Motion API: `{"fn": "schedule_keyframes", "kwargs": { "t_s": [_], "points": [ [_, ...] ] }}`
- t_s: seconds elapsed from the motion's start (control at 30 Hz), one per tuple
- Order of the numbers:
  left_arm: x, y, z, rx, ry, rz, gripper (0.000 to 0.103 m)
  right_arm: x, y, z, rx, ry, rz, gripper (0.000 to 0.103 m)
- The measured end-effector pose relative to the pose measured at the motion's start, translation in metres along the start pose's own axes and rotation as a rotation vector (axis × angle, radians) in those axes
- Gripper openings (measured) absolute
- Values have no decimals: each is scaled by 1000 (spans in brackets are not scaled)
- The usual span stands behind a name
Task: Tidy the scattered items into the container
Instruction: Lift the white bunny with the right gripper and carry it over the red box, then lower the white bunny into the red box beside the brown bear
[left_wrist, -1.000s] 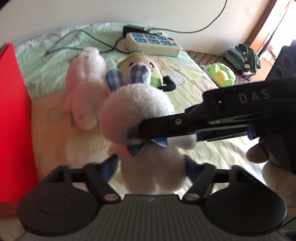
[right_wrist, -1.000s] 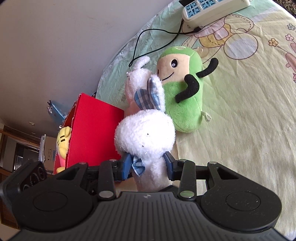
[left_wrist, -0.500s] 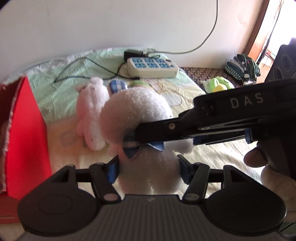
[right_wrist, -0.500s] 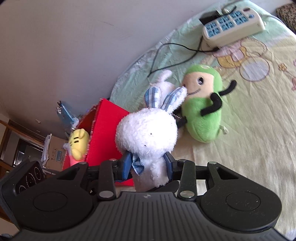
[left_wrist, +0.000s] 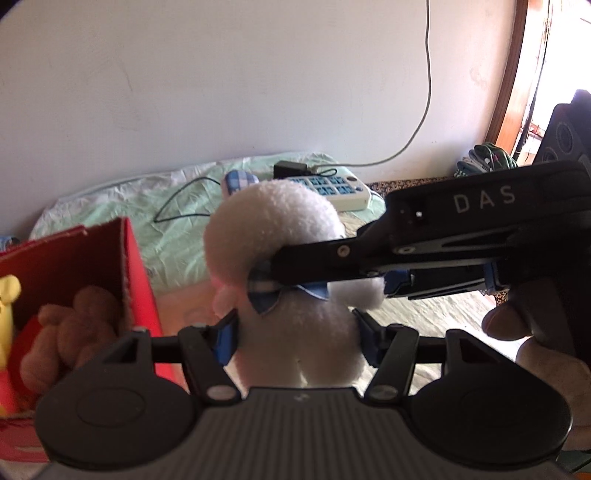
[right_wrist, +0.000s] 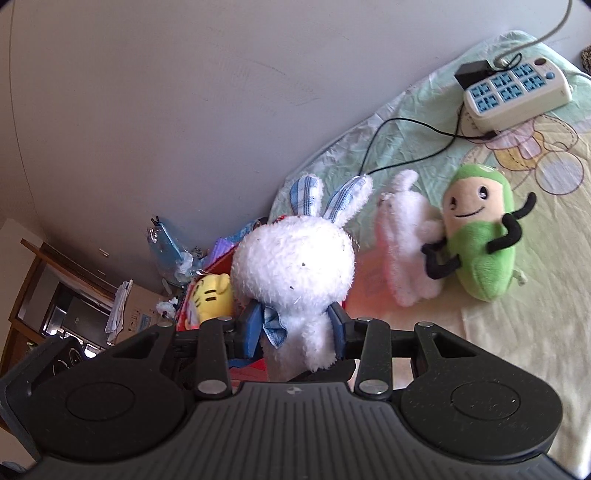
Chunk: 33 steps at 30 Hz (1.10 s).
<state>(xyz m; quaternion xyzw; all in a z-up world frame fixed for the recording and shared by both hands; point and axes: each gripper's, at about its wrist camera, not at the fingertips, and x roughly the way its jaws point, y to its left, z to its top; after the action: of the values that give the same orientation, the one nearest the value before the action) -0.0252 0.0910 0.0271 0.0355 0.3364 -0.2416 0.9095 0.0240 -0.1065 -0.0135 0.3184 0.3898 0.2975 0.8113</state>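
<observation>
A red cardboard box (left_wrist: 136, 273) stands open on the crinkled cotton sheet (right_wrist: 517, 332), a brown bear (left_wrist: 70, 332) and a yellow plush (right_wrist: 212, 297) inside. Beside its corner, lifted off the sheet, hangs the fluffy white rabbit (right_wrist: 295, 269) with checked ears. The left gripper (left_wrist: 295, 338) pinches its round body; the right gripper (right_wrist: 295, 326) pinches its neck. Beyond the box lie a green plush (right_wrist: 480, 243) and a pale pink plush (right_wrist: 406, 251).
</observation>
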Motion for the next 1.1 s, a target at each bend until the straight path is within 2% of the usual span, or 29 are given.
{"fn": "schedule_keyframes", "kwargs": {
  "t_s": [0.17,0.33,0.57,0.7,0.83,0.9,1.1],
  "points": [
    [-26,31,3,-22,-53,1,62,14,33,-4,-42,-16,0,41],
    [-45,64,5,-30,-93,34,62,41,66,-2,-90,-24,9,41],
    [-52,118,1,-75,-86,52,62,86,97,-5,-132,2,4,41],
    [-44,141,-6,-122,-47,36,62,112,105,-8,-147,33,-46,41],
    [-32,154,-9,-127,-16,11,60,135,109,-8,-173,77,-143,41],
    [-23,160,-12,-133,12,4,60,143,109,-8,-173,88,-162,41],
    [-5,178,-21,-192,81,-60,60,165,108,-13,-186,155,-280,40]
  ]
}}
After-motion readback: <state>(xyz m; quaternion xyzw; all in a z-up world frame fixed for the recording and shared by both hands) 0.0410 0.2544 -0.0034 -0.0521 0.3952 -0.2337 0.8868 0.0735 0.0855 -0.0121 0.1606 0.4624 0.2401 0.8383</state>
